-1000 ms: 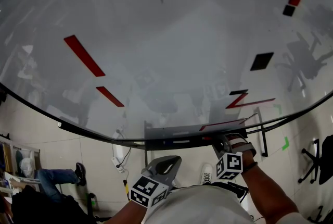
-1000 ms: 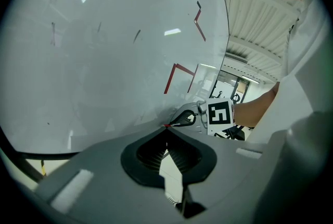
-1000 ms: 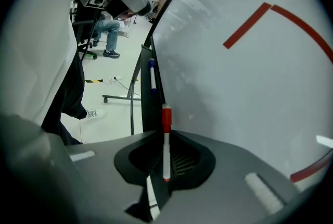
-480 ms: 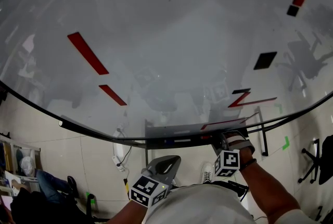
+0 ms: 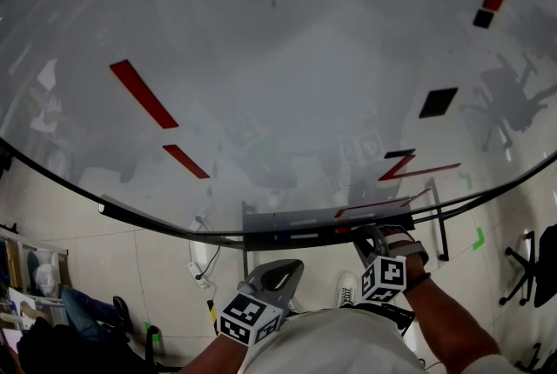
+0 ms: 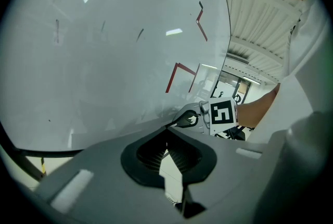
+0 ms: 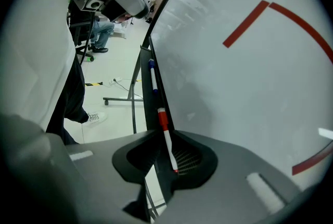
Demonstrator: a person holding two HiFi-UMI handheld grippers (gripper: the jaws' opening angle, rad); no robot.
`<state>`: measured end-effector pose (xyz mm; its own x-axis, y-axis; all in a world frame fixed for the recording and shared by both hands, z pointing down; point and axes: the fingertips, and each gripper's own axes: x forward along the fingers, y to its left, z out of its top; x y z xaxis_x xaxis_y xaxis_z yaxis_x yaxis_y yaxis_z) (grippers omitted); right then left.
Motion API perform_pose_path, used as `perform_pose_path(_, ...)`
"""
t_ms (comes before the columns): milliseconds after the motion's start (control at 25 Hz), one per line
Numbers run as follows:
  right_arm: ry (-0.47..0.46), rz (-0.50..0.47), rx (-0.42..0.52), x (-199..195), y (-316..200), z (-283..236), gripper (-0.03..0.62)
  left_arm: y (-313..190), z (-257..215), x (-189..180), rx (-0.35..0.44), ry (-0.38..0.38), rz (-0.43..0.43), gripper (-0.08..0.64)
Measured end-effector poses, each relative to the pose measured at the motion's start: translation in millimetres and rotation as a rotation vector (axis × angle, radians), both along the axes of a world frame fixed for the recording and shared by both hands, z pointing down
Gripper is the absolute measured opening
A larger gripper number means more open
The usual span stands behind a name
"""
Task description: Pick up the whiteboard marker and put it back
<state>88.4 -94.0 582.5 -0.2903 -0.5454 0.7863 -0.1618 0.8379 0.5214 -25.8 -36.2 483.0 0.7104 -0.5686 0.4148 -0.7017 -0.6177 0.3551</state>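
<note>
Right tongs [image 7: 163, 133] were clenched on the red-and-white whiteboard marker [image 7: 168, 143], which was held in line with the dark metal tray ledge [image 7: 155, 97] running ahead of them. Left tongs [image 6: 166, 129] were closed on nothing, well apart. The grasp was judged made; next, a straight lift off the ledge was called for.

Whiteboard [image 5: 287, 42] edges cut off, tray [image 5: 300, 235] partly hidden

Left hand-held gripper [image 6: 166, 129] low and closed; right hand-held gripper [image 7: 165, 135] forward, clamped.
</note>
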Motion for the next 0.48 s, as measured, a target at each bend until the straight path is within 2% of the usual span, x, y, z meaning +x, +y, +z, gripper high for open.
perform_pose_path(280,-0.045,0.034,0.012,0.5,3.3,-9.2,0.015,1.4,-0.8,4.4,0.002,-0.004,0.016,0.017)
perform_pose_path(480,-0.137,0.094,-0.036,-1.6,8.0,-15.4,0.002,4.5,-0.9,5.0,0.002,-0.008,0.023,0.017)
